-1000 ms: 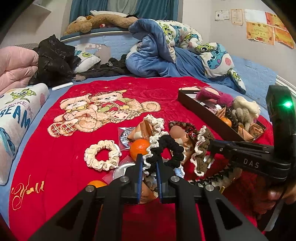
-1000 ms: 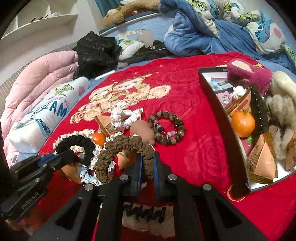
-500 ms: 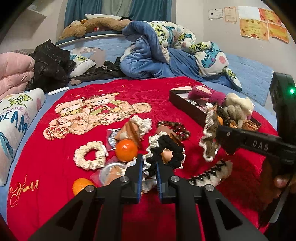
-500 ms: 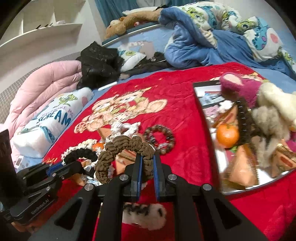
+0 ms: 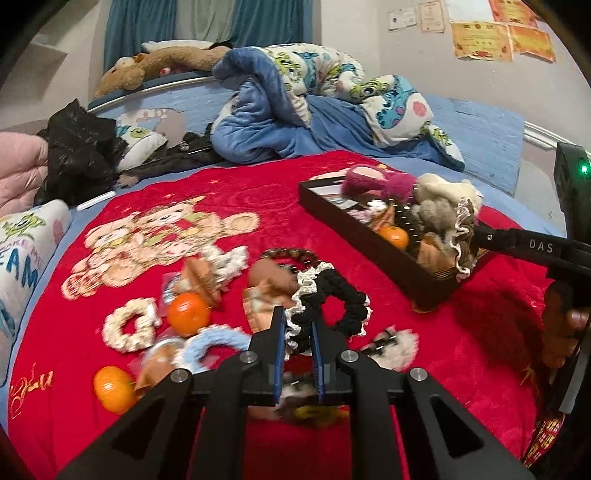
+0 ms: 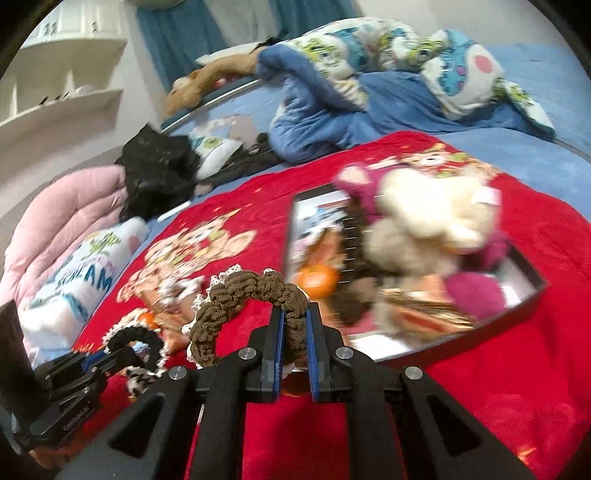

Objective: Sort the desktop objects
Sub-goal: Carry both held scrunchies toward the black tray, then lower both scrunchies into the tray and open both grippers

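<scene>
Right wrist view: right gripper (image 6: 293,328) clamps brown scrunchie (image 6: 251,295), tray (image 6: 461,334) at 2 o'clock. Left gripper (image 5: 298,332) pinches black scrunchie (image 5: 332,299). Step: carry. Next: release over tray.

Black rectangular tray (image 5: 354,225): right, on red plush blanket (image 5: 229,192) | round orange tangerine (image 5: 394,236): in tray | white crocheted scrunchie (image 5: 127,328): left

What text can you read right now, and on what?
"DAS": right hand-held gripper, on its arm.
"GenRobot.AI", roughly: left hand-held gripper, on its body.
"EAM", cut off: white pillow.
Gold script: red blanket, unreadable.
Wall papers: too small.
</scene>
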A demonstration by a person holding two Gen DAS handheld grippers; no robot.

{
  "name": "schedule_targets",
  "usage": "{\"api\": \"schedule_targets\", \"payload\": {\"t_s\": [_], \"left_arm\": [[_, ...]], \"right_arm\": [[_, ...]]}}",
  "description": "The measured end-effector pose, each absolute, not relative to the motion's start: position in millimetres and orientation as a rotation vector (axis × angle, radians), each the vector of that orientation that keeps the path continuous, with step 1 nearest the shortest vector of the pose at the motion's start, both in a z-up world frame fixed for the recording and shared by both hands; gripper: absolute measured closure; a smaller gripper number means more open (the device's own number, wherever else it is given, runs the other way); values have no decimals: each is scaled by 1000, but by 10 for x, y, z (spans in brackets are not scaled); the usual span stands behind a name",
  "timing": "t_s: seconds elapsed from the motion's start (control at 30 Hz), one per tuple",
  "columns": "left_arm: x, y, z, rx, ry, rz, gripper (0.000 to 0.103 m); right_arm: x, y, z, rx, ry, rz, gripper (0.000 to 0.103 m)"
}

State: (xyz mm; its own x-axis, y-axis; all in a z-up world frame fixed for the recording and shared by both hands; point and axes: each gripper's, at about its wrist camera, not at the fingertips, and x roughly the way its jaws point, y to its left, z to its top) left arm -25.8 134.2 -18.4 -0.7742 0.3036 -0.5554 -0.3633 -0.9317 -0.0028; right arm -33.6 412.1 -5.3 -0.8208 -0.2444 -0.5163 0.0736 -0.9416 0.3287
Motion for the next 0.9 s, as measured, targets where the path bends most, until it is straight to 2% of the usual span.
{"api": "schedule_targets", "payload": {"t_s": [0.17,0.4,0.57,0.9], "left_arm": [[-274,1633,-117,-786,160,2624,90],[-314,2052,4,-741,136,2583,90],[-425,2366,105,-720,40,2543,90],[-605,2778,59,-720,44,2514,90]], "right_arm": [[-235,4518,-49,836,-546,-2859,92],[-120,4857,-3,795,-566,-2956,92],[-75,5098,-13,777,-631,-3011,92],[-128,5234,41,725,-665,-3059,91]]}}
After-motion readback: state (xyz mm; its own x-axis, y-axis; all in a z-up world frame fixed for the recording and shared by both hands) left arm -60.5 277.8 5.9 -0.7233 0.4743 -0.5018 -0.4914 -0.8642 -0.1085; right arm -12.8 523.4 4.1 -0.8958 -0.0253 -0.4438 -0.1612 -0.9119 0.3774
